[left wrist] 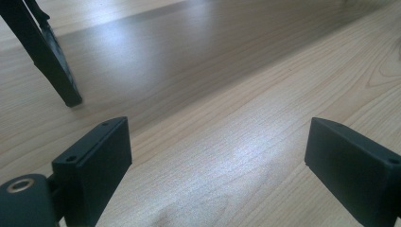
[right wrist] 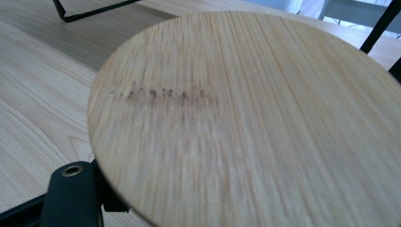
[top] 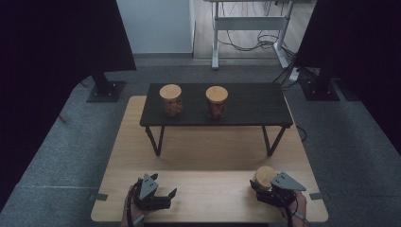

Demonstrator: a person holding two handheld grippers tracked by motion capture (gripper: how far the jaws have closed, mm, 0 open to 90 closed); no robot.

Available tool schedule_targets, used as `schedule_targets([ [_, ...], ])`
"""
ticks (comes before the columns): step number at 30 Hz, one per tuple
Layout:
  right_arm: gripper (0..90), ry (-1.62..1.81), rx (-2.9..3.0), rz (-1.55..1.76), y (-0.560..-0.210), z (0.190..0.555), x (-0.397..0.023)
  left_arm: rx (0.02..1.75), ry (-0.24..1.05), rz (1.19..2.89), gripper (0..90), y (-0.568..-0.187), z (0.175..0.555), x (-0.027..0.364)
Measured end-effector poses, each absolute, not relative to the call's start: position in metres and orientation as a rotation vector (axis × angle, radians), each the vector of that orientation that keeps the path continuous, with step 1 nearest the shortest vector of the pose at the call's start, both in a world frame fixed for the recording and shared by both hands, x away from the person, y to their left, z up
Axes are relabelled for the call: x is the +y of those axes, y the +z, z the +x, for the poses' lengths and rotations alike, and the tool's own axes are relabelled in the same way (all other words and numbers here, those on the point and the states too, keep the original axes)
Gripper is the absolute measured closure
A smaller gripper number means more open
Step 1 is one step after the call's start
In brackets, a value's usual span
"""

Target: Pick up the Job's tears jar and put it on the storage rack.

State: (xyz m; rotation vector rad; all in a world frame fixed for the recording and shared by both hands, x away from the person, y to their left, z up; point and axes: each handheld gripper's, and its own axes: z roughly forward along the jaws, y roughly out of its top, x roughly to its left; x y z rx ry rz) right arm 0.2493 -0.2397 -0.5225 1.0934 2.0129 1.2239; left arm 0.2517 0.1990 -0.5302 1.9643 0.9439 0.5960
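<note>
A jar with a round bamboo lid [top: 265, 176] sits between the jaws of my right gripper [top: 261, 186] at the front right of the light wooden table [top: 208, 156]. In the right gripper view the lid [right wrist: 246, 118] is very close and hides the jaws beneath it. My right gripper is shut on this jar. Two more jars with bamboo lids stand on the black low shelf [top: 250, 106], one at its left [top: 170, 100] and one near its middle [top: 216, 102]. My left gripper [top: 169, 196] rests at the front left, open with bare table between its jaws [left wrist: 217, 156].
The black shelf stands on thin black legs [top: 156, 139] across the back of the table. One leg [left wrist: 52, 66] stands close ahead of the left gripper. Grey carpet surrounds the table, with dark stands [top: 106, 87] and a desk frame [top: 250, 28] behind.
</note>
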Motion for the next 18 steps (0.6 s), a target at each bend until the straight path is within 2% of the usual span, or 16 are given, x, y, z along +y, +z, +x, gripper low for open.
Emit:
schedule_targets([
  [18,24.9,1.228,1.997,1.047,-0.5155,0.2439,-0.2354,0.945,0.599,1.966,7.7,-0.5303,0.2519,0.1994],
])
